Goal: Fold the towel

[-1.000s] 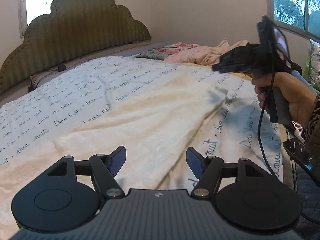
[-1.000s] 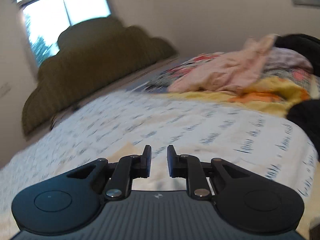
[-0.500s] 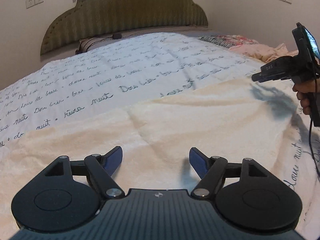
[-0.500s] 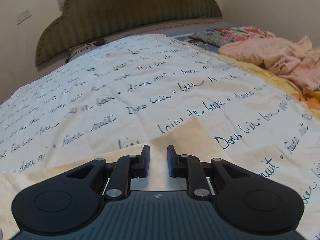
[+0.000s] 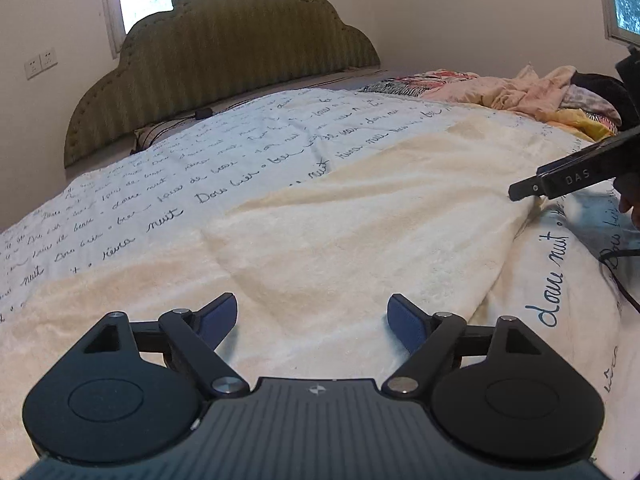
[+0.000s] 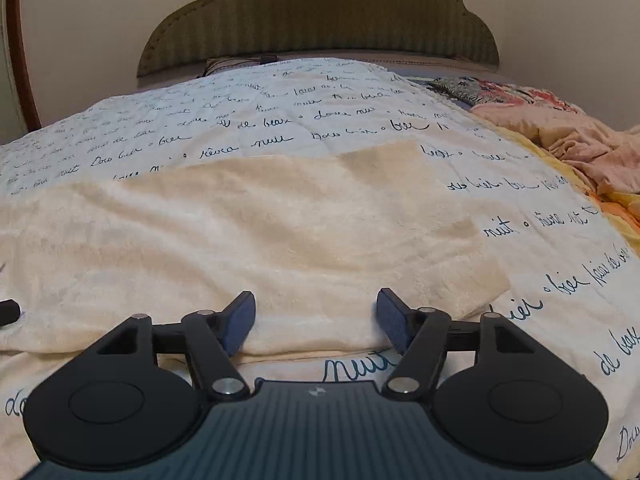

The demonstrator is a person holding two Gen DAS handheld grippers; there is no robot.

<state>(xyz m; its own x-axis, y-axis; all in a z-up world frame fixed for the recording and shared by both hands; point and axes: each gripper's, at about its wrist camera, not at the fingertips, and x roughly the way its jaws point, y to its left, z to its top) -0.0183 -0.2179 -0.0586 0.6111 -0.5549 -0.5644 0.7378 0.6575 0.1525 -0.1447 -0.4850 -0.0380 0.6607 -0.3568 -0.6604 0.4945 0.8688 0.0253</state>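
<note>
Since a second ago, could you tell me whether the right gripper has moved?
Yes. The right gripper has dipped toward the cream towel, the headboard rising in its view, and its jaws have just been opening, nothing between them.

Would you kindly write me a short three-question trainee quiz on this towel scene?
1. True or false: the cream fluffy towel lies spread on the white script-printed bedspread.
2. What fills the gap of the right gripper? A towel edge; B pillow; C nothing.
3. Fill in: the left gripper is ____.

Key: 1 true. 2 A, unpinched; its jaws have just been opening. 3 open, likewise just widened, over the towel.
</note>
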